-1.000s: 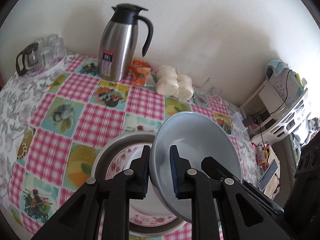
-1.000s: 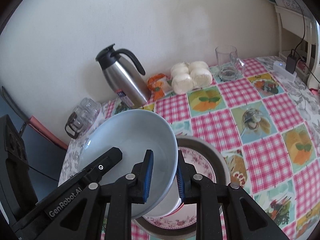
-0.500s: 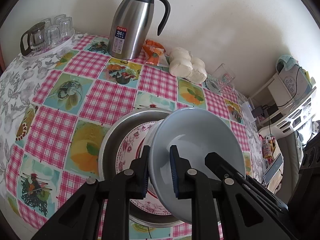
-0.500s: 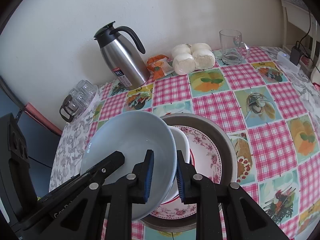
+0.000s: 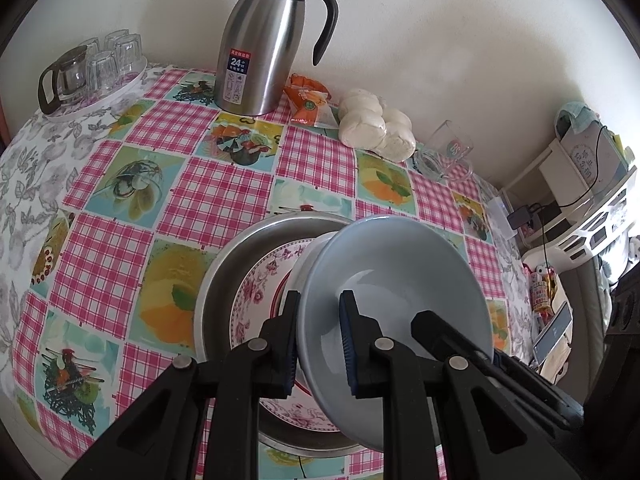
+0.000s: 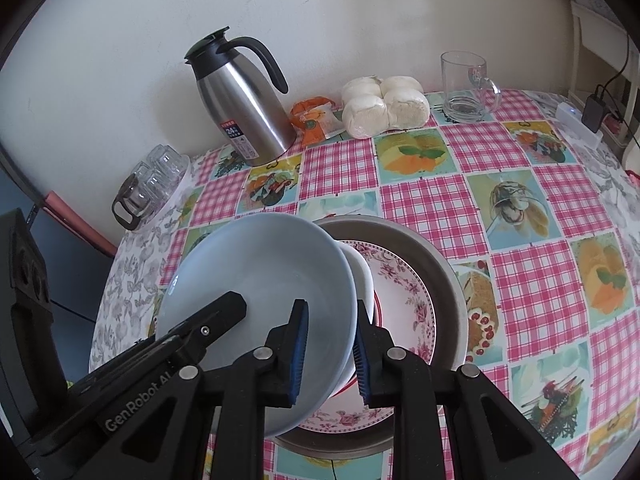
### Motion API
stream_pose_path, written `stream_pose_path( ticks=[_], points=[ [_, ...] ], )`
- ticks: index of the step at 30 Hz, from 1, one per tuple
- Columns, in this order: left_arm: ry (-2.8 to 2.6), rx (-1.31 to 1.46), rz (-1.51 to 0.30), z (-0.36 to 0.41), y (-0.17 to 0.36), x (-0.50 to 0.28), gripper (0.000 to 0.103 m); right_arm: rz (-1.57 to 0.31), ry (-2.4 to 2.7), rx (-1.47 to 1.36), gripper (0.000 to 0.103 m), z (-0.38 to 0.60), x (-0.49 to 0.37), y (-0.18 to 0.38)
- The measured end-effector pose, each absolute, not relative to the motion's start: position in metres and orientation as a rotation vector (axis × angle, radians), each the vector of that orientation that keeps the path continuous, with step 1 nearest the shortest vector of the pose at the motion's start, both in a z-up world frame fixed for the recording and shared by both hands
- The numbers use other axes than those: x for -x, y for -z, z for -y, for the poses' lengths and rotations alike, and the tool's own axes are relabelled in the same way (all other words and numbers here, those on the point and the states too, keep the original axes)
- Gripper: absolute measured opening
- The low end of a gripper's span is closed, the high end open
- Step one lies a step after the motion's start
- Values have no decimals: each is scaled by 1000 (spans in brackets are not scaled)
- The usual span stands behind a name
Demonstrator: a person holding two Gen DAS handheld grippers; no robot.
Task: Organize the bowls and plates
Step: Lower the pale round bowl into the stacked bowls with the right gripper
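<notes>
Both grippers hold one pale blue bowl (image 5: 396,280) by opposite rims. My left gripper (image 5: 320,340) is shut on its left rim; my right gripper (image 6: 330,350) is shut on its right rim, and the bowl also shows in the right wrist view (image 6: 260,280). The bowl is tilted, low over a stack: a white bowl (image 6: 362,280) on a floral plate (image 6: 408,300) inside a wide metal pan (image 6: 448,280). The floral plate (image 5: 260,292) and the metal pan (image 5: 236,256) also show in the left wrist view.
A steel thermos jug (image 5: 256,48), an orange snack packet (image 5: 310,104), wrapped white buns (image 5: 376,124) and a glass mug (image 6: 466,80) stand along the wall. A tray of glasses (image 5: 92,68) sits at the table's far left corner. A white shelf (image 5: 580,184) stands to the right.
Both grippers have lowered the blue bowl toward the stack in the pan; it now sits close over the white bowl. Grips unchanged.
</notes>
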State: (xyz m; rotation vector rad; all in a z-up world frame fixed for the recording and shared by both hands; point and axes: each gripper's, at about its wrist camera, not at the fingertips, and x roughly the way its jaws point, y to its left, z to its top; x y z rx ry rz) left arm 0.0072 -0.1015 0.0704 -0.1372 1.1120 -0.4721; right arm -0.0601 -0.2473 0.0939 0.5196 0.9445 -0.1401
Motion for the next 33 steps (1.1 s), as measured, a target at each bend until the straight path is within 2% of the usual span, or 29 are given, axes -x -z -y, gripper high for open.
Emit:
stream_pose_path(
  ticks=[7, 20, 33],
  points=[
    [469, 117, -1108, 106, -72, -5, 21, -961, 182, -495, 29, 253, 63, -94],
    [399, 111, -1054, 92, -86, -4, 21, -963, 179, -500, 29, 255, 63, -93],
    [384, 108, -1102, 93, -71, -9, 21, -993, 181, -484, 29, 255, 61, -87]
  ],
)
